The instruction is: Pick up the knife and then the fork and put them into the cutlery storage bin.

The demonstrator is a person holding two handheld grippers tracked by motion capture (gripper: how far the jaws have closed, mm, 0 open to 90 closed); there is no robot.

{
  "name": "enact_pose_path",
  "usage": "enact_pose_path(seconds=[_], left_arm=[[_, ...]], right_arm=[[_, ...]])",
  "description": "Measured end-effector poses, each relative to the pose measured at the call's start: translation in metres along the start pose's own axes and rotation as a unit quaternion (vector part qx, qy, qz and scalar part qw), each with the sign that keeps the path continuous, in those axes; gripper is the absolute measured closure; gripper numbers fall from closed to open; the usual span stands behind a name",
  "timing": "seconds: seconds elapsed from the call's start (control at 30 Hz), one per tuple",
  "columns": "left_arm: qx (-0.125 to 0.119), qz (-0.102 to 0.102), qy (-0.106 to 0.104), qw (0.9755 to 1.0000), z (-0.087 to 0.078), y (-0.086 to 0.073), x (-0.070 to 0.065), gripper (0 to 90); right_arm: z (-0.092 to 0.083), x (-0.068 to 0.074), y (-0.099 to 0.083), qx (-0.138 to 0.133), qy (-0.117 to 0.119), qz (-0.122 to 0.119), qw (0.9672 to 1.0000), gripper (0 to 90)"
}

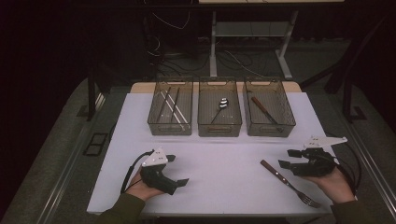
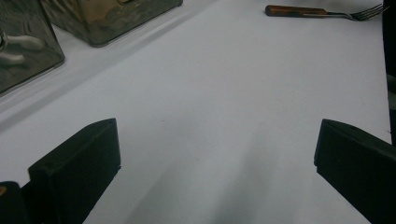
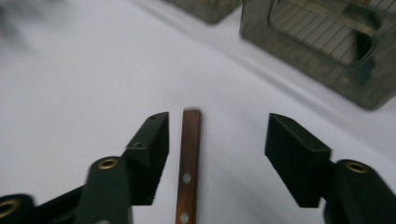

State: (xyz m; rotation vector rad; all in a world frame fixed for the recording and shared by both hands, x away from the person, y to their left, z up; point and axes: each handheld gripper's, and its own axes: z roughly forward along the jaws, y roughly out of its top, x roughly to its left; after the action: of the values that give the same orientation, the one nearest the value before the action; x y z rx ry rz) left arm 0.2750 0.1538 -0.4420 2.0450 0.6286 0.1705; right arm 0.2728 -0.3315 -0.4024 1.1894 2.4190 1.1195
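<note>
On the white table (image 1: pixel 224 182), near its right front edge, lies a wooden-handled fork (image 1: pixel 289 183), tines toward the person. Right gripper (image 3: pixel 217 151) straddles the handle (image 3: pixel 189 163), jaws parted, pads apparently not touching it, though the picture is blurred. Left gripper (image 2: pixel 217 158) rests well apart at left, jaws wide, bare table between. Three mesh bins (image 1: pixel 220 128) stand along the far side.

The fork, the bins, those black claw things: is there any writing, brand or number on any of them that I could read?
None can be read.
The fork: wooden handle with rivets, no lettering.
The three bins: no labels.
The right gripper, jaws open around the fork handle, and the left gripper: plain black, unmarked.
</note>
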Motion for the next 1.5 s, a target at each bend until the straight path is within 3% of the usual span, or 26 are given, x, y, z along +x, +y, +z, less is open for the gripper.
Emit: enact_pose_path(seconds=[0.23,0.37,0.8,1.03,1.17,1.27,1.33,1.5], left_arm=[[-0.001,0.0,0.0,1.0,0.0,0.0,0.0,0.0],[0.001,0.0,0.0,1.0,0.0,0.0,0.0,0.0],[0.001,0.0,-0.001,1.0,0.0,0.0,0.0,0.0],[0.001,0.0,-0.001,1.0,0.0,0.0,0.0,0.0],[0.003,-0.001,0.0,1.0,0.001,0.0,0.0,0.0],[0.004,-0.001,0.0,1.0,0.001,0.0,0.0,0.0],[0.003,-0.001,0.0,1.0,0.001,0.0,0.0,0.0],[0.004,-0.001,0.0,1.0,0.002,0.0,0.0,0.0]], right_arm=[[0.007,0.007,-0.014,0.05,0.015,-0.002,0.9986,51.1],[0.01,0.011,-0.02,0.081,0.007,-0.006,0.9967,55.6],[0.02,0.015,-0.025,0.136,0.005,-0.043,0.9897,73.5],[0.022,0.018,-0.023,0.156,-0.001,-0.059,0.986,75.3],[0.025,0.018,-0.018,0.177,0.003,-0.068,0.9819,75.5],[0.028,0.018,-0.012,0.199,0.006,-0.074,0.9771,75.6],[0.03,0.018,-0.008,0.216,0.009,-0.077,0.9734,75.5],[0.038,0.018,0.005,0.265,0.013,-0.09,0.9599,75.1]])
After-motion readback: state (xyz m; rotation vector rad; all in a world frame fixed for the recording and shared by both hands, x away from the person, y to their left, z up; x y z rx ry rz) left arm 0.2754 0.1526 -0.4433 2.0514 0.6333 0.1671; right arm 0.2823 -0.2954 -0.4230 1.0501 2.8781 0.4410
